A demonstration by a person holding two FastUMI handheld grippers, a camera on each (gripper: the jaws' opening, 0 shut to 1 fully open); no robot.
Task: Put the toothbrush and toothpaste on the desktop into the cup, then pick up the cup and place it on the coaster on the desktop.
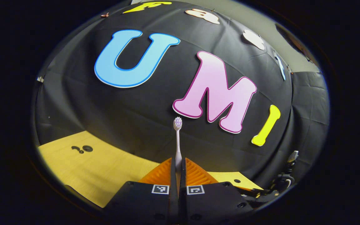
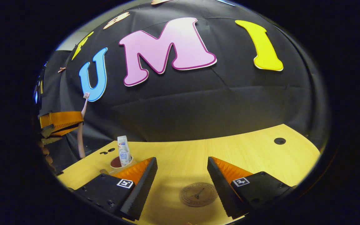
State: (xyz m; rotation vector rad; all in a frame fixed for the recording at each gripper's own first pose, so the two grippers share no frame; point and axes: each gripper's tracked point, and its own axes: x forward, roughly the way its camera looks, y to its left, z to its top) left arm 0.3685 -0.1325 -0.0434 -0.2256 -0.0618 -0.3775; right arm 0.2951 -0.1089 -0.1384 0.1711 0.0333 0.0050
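In the left gripper view my left gripper (image 1: 178, 164) is shut on a white toothbrush (image 1: 177, 137), which stands upright with its bristled head on top. The right gripper view shows that same gripper (image 2: 62, 121) at the far left, holding the toothbrush (image 2: 81, 137) in the air above the table's left end. A white toothpaste tube (image 2: 123, 150) stands inside the cup (image 2: 117, 163) on the table. My right gripper (image 2: 182, 170) is open above the table, with the round brown coaster (image 2: 197, 194) lying between and below its fingers.
The wooden table (image 2: 245, 156) has small round holes (image 2: 279, 141) near its far right and left ends. Black cloth wall stands close behind the table. Dark equipment (image 1: 284, 179) sits at the right edge of the left gripper view.
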